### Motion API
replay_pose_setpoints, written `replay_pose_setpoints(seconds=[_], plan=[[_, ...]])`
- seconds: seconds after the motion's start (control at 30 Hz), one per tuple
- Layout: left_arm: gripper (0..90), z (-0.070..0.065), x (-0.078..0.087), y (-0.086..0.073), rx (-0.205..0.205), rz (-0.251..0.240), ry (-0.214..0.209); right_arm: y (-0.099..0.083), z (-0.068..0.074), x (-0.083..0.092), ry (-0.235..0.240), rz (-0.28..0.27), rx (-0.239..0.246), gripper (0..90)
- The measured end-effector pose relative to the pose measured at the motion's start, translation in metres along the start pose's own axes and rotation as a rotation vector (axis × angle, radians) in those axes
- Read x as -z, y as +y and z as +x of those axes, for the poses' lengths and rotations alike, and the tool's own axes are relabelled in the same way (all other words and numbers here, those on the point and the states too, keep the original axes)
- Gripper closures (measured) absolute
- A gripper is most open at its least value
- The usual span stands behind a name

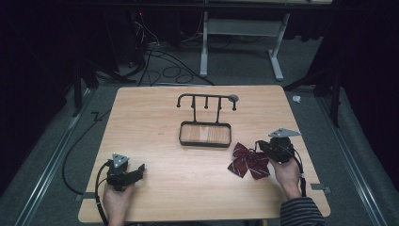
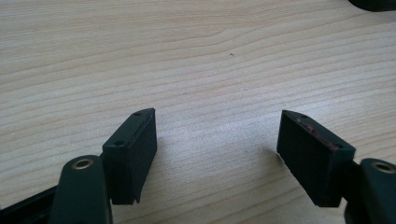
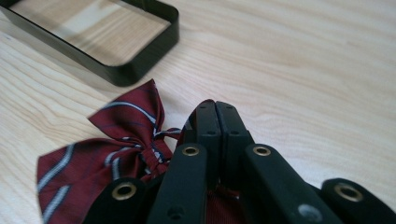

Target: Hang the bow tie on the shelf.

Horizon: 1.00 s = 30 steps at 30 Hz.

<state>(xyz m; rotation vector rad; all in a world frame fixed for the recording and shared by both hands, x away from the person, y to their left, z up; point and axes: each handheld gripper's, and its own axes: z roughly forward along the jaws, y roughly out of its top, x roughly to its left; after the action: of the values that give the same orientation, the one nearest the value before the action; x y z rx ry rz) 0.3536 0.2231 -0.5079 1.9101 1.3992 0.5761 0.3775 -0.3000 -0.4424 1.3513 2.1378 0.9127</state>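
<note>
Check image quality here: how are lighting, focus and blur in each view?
High view: soft and dim, surroundings nearly black, light wooden table evenly lit. Left gripper view: bright, wood grain crisp, near black jaws slightly soft. Right gripper view: dark red striped bow tie fairly sharp, black rectangular tray stand blurred behind.

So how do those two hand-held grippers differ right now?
The left hand-held gripper has its jaws wide apart over bare table, holding nothing. The right hand-held gripper has its jaws pressed together, with the striped maroon bow tie caught at them. Both are black, two-jawed and held in a hand.
</note>
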Motion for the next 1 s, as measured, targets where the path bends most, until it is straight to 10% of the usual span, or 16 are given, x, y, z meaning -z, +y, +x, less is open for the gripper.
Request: replay_pose_setpoints(seconds=[1.0], plan=[[29.0, 0.0, 0.0, 0.0, 0.003, -0.002, -0.002, 0.052, 0.037, 0.039, 0.1, -0.142, 0.129, 90.0]])
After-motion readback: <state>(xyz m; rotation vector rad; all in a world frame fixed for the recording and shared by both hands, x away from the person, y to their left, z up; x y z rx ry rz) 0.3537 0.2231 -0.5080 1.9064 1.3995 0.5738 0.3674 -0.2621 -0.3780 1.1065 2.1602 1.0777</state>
